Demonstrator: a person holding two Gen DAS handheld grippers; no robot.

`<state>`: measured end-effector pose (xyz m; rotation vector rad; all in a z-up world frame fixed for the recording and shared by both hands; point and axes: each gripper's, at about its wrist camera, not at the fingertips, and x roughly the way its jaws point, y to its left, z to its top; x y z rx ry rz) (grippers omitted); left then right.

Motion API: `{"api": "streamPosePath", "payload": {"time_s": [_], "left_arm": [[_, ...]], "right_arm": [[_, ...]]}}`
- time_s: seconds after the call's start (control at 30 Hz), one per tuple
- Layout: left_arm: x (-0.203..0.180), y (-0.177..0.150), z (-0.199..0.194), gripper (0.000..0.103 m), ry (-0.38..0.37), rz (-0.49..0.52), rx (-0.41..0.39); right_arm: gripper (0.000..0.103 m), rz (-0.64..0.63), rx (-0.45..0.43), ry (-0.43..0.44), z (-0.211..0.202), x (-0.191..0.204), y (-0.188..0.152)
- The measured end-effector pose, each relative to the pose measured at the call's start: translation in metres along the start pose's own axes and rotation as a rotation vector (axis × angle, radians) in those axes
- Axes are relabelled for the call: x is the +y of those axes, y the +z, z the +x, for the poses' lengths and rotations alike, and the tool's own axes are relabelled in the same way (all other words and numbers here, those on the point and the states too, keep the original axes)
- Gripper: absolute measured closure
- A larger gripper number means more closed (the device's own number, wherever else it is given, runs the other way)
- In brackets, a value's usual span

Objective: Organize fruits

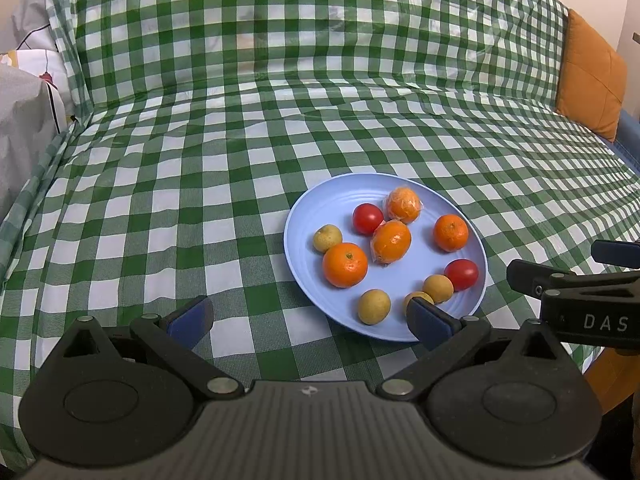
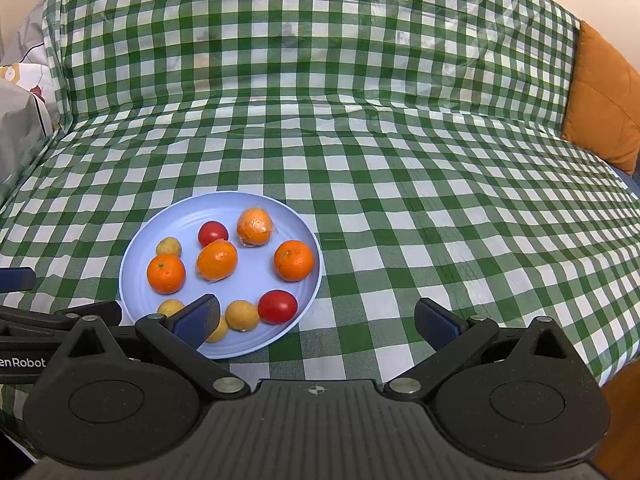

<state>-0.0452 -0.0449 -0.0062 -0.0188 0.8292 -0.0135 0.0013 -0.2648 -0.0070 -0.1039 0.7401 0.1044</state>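
A pale blue plate [image 1: 316, 204] [image 2: 168, 216] rests on the green checked cloth. It carries several oranges, two of them in clear wrap [image 1: 392, 241] [image 2: 217, 259], two red tomatoes [image 1: 461, 274] [image 2: 277, 306] and several small yellow-brown fruits [image 1: 374, 306] [image 2: 242, 315]. My left gripper [image 1: 308, 318] is open, low at the plate's near edge, its right pad in front of one yellow fruit. My right gripper [image 2: 318, 320] is open, just right of the plate's near rim, with nothing between its fingers. Each gripper shows at the edge of the other's view.
The checked cloth [image 1: 200, 160] covers a sofa seat and backrest. An orange cushion [image 1: 592, 76] [image 2: 604, 96] leans at the right end. Grey and patterned fabric [image 1: 24, 112] lies at the left. Open cloth stretches left of and behind the plate.
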Motion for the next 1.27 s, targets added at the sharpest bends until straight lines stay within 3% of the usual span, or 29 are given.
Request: {"api": "streamPosePath", "payload": {"time_s": [1.27], "left_arm": [[-0.006, 0.011, 0.011, 0.0, -0.021, -0.006, 0.023]], "right_arm": [[0.001, 0.082, 0.067, 0.017, 0.018, -0.011, 0.007]]}}
